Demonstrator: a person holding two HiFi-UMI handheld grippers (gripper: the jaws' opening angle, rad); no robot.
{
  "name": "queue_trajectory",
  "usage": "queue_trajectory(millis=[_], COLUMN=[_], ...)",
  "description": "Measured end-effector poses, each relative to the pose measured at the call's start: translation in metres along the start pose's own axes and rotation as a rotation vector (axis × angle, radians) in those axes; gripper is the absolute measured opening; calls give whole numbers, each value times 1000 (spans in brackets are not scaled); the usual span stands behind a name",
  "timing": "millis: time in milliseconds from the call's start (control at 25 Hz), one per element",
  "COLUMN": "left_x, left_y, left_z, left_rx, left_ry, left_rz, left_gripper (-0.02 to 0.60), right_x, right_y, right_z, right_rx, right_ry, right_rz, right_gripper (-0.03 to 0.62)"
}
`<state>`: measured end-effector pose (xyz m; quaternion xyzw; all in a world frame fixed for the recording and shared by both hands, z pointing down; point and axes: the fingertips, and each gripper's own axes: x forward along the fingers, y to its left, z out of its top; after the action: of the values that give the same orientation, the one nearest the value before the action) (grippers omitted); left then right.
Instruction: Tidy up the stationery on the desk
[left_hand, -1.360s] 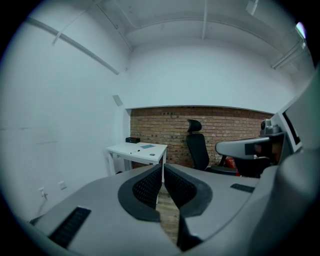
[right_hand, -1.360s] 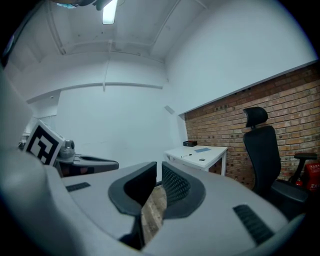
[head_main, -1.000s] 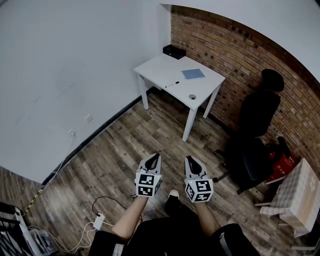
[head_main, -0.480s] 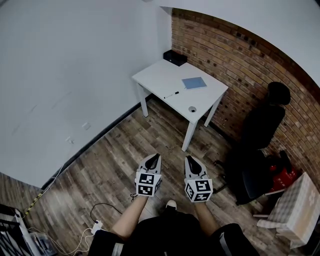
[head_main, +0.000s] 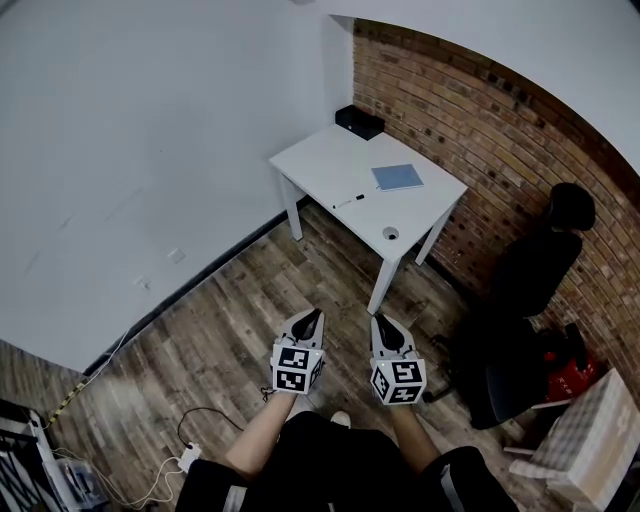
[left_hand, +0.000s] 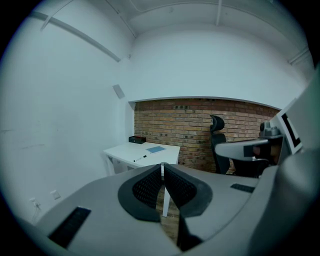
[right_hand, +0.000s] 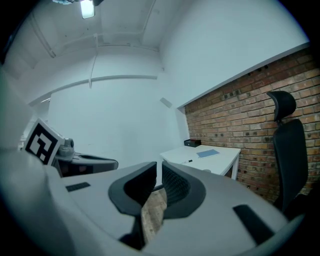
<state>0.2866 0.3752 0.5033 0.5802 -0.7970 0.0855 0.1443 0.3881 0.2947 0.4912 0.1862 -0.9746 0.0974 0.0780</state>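
Observation:
A white desk (head_main: 330, 165) stands in the corner between the white wall and the brick wall. On it lie a blue notebook (head_main: 397, 177), a black marker pen (head_main: 349, 201), a small round cup-like thing (head_main: 390, 233) near its front edge and a black box (head_main: 359, 121) at the back. Both grippers are held side by side above the wooden floor, well short of the desk. My left gripper (head_main: 313, 314) is shut with nothing in it, and my right gripper (head_main: 379, 319) is shut and empty too. The desk (left_hand: 150, 151) also shows in the left gripper view and, as the desk (right_hand: 215, 155), in the right gripper view.
A black office chair (head_main: 525, 300) stands right of the desk by the brick wall, with a red object (head_main: 565, 372) behind it. A light box-like piece (head_main: 590, 425) sits at the far right. A white power strip with cables (head_main: 190, 452) lies on the floor at lower left.
The view has shifted: the desk now sits slightly further right and lower in the head view, and the chair has slid right and down. Both grippers stay shut, side by side.

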Motion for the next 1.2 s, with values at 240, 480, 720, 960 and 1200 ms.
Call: queue_trajectory(millis=[240, 480, 720, 960, 1200], left_x=[17, 45, 94, 154, 220], left_y=[10, 23, 48, 89, 139], left_z=[3, 12, 26, 40, 62], left_rx=[-12, -14, -17, -16, 2], left_ry=[4, -7, -14, -5, 9], left_rz=[11, 0, -32, -75, -127], left_gripper=[26, 26, 26, 26, 26], right_x=[19, 45, 94, 161, 241], right_y=[-5, -15, -30, -44, -60], right_z=[2, 6, 17, 24, 34], right_rx=[1, -10, -15, -12, 0], right_ry=[11, 15, 10, 20, 45], right_rz=[15, 14, -11, -50, -96], right_gripper=[25, 26, 25, 26, 26])
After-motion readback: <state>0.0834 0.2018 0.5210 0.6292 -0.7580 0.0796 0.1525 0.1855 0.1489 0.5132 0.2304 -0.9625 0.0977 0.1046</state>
